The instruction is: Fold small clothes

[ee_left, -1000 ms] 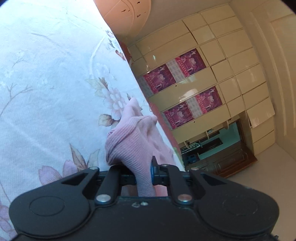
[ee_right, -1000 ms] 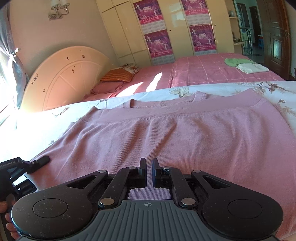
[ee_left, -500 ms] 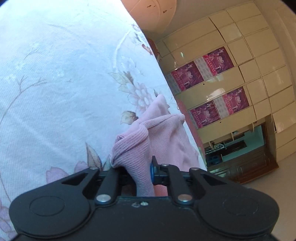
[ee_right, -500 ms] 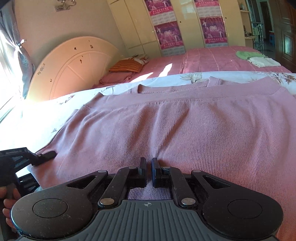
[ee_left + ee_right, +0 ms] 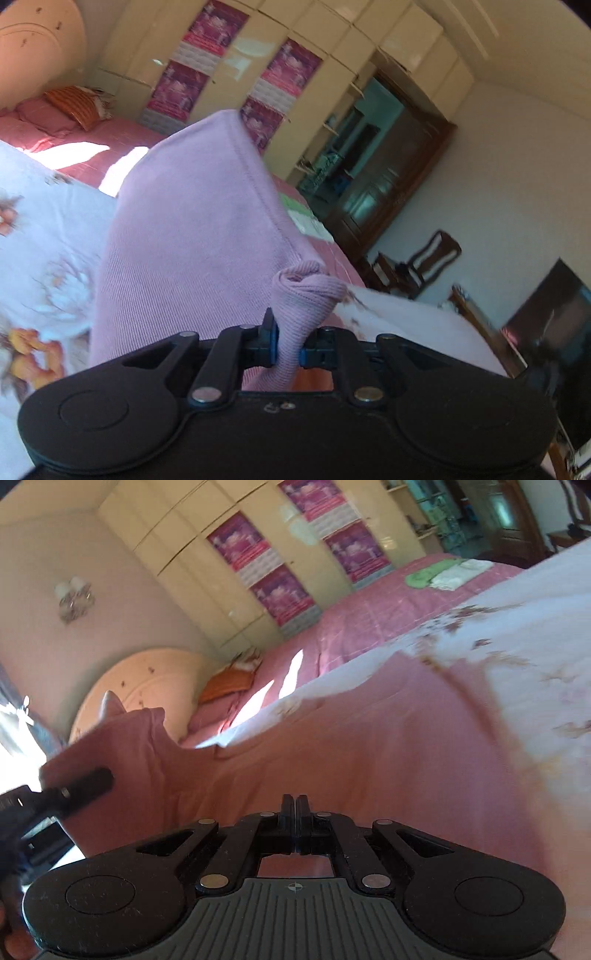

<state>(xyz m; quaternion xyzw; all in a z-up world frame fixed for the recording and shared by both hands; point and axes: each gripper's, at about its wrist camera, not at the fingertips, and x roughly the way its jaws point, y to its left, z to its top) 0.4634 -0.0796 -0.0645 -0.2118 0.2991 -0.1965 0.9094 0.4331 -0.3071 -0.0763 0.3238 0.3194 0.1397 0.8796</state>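
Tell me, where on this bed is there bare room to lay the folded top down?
Bare floral sheet lies to the right of the pink sweater, up to the pink bedspread. More shows on the sweater's left in the left wrist view. The middle is crowded: left gripper and right gripper both pinch the sweater.

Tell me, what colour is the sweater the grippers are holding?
Pink. The sweater shows best in the left wrist view, bunched in the left gripper.
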